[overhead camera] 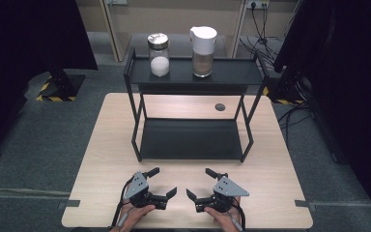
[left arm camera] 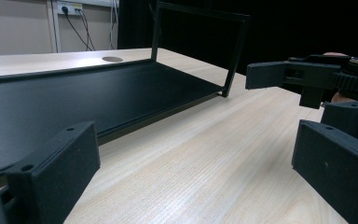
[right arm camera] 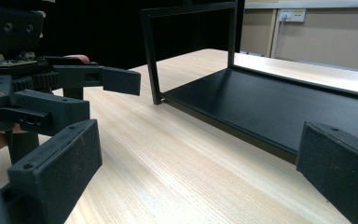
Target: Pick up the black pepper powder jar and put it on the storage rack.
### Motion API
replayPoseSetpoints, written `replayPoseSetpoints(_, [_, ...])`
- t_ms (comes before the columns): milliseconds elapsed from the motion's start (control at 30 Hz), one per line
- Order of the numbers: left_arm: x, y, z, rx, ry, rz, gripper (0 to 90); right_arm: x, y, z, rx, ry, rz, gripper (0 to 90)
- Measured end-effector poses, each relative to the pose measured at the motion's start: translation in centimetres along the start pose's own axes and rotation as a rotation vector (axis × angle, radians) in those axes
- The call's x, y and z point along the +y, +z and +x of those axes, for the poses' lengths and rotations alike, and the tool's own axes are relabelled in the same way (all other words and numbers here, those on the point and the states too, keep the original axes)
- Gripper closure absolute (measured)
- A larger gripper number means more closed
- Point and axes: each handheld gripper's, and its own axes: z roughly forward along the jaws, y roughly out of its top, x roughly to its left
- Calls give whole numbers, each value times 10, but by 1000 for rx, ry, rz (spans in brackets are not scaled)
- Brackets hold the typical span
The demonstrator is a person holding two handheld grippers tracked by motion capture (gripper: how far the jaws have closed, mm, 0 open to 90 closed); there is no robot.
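My left gripper (overhead camera: pixel 163 181) near edge, jaws wide, empty | my right gripper (overhead camera: pixel 197 182) beside it, jaws wide, empty | rack (overhead camera: pixel 193 140) just beyond | salt jar (overhead camera: pixel 159 54), white-lidded jar (overhead camera: pixel 203 45) on far top shelf

Black rack (overhead camera: pixel 193 72), pale wood table (overhead camera: pixel 106 159)

Your left gripper (overhead camera: pixel 163 182) and right gripper (overhead camera: pixel 201 182) face each other with jaws spread and bare table (overhead camera: pixel 106 145) between them. Ahead, the black rack (overhead camera: pixel 135 116) bars the way; its lower shelf (overhead camera: pixel 191 138) lies open between the posts, while the salt jar (overhead camera: pixel 159 54) and white-lidded jar (overhead camera: pixel 203 45) occupy the top shelf.
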Motion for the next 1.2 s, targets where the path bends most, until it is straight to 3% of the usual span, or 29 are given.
replayPoseSetpoints(1200, [-1,0,-1,-4,0,1,2,-2,-2,-2,-19,19,2,6])
